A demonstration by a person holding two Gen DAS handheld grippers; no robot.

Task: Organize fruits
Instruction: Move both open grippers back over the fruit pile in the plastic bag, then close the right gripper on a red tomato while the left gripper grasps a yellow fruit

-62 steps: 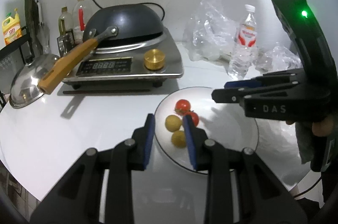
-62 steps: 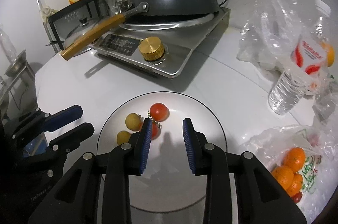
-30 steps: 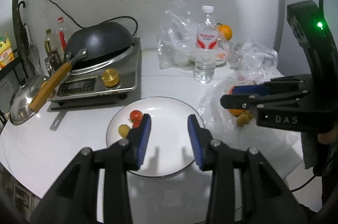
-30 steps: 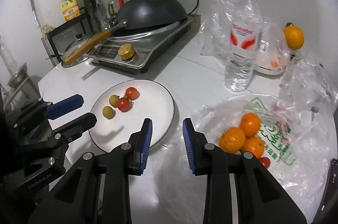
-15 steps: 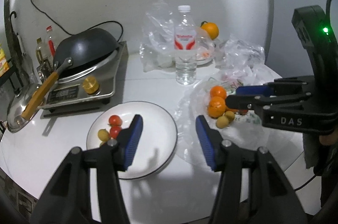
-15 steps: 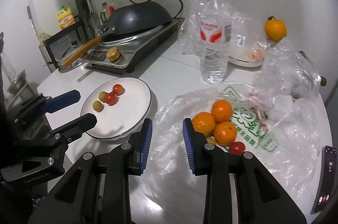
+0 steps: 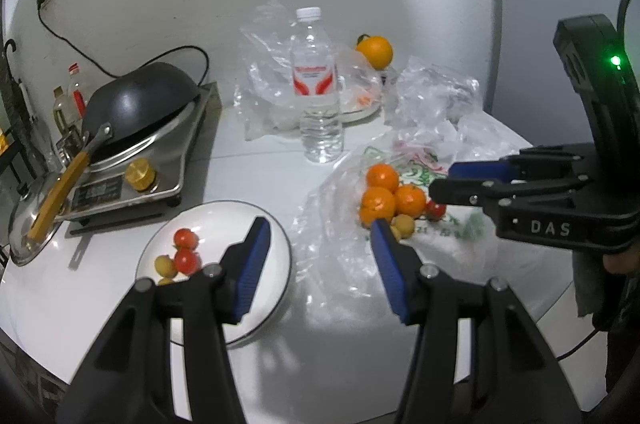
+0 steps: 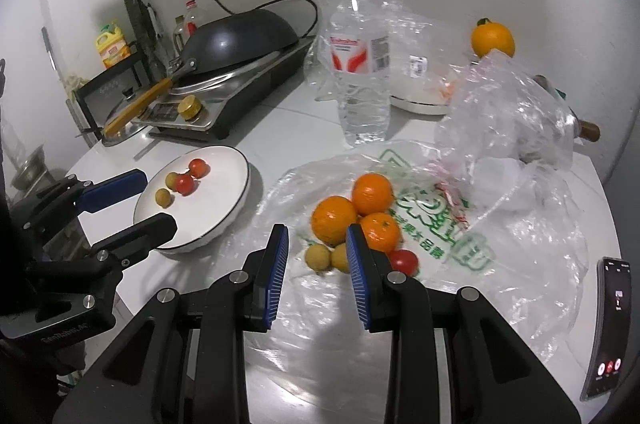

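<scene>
Table point(image 8: 288, 128): one, white, round, carrying everything below.

Cooker point(image 8: 224, 92): one, at the far left, with one dark wok point(image 8: 236, 34) on it, wooden handle pointing toward the camera.

Plastic bags: one flattened printed bag point(image 8: 440, 224) under the loose fruit; at least two more crumpled clear ones behind and right of it, exact number unclear.

Water bottle point(image 8: 362, 64): one, upright, between cooker and bags.

Plate point(image 8: 224, 200): one, white with dark rim, left of the printed bag. On it: two tomatoes point(image 8: 199, 168), touching, and two small yellow fruits point(image 8: 163, 197).

Oranges point(image 8: 334, 218): three in a touching cluster on the printed bag; a fourth point(image 8: 493, 39) sits apart at the back by the wall.

Yellow fruits on the bag point(image 8: 318, 257): two, side by side, just in front of the cluster. One tomato point(image 8: 404, 260) at their right.

Phone point(image 8: 608, 328): one, at the right table edge, screen lit.

Left gripper point(image 7: 318, 228): released, jaws apart, nothing between them, hanging over the gap between plate and bag.

Right gripper point(image 8: 316, 236): narrow gap between the pads, clenched on nothing, above the two yellow fruits on the bag.
</scene>
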